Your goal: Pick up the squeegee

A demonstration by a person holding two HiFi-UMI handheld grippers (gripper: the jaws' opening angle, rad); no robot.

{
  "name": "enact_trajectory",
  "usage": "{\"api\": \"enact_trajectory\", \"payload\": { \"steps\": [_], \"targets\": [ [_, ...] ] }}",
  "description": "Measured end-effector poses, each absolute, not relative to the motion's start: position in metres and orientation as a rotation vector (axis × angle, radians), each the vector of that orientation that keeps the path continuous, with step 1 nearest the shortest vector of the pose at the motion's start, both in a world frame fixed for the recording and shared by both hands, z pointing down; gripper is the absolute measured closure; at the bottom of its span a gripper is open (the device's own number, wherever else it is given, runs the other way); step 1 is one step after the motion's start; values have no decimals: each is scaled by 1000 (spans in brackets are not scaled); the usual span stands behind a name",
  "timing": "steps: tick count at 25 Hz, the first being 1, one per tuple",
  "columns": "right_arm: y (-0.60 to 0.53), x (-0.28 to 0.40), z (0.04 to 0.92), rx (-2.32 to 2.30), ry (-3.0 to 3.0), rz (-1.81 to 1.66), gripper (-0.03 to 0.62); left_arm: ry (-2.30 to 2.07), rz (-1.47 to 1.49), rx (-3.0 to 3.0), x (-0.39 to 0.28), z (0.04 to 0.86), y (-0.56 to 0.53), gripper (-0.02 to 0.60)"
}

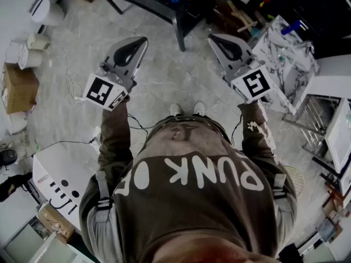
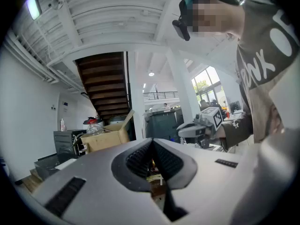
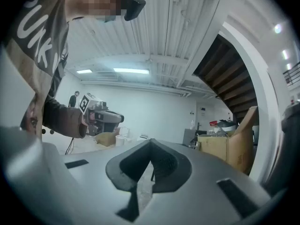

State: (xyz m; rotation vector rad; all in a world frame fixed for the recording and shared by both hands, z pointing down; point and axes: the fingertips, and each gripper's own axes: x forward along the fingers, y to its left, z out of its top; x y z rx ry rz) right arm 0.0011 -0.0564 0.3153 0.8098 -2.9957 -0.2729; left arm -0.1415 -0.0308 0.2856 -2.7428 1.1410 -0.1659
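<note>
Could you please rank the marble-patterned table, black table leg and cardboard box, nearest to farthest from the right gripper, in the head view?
1. marble-patterned table, just right of the right gripper.
2. black table leg, to its left.
3. cardboard box, at the far left edge.

Dim, grey head view; fisheye-warped edges, dark corners, bright ceiling lights (image 3: pixel 131 71), soft foreground blur.

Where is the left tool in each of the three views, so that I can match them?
Head view: the left tool is upper left of centre.
Left gripper view: the left tool fills the bottom centre, its jaws together.
Right gripper view: the left tool is small, at middle left.
Shared landmark: the person's shirt with white letters, in all three.
</note>
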Motion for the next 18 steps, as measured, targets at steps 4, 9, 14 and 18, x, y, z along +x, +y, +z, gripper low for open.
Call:
{"api": "enact_trajectory", "payload": {
  "steps": [4,9,14,18],
  "targets": [
    [-58,1,315,812,-2992,-272,586,1141,-167,-2742,-143,285,-32,578],
    [-57,2,317,797,-2971,-293,586,1139,-166,-2743,-143,284,-31,578],
    [-55,2,319,768,-2995,-259,585,1139,-170,-2742,-144,284,-30,578],
    [-57,1,314,796,-3018,-253,585,1139,-173,-2740,-143,283,-31,578]
  ]
}}
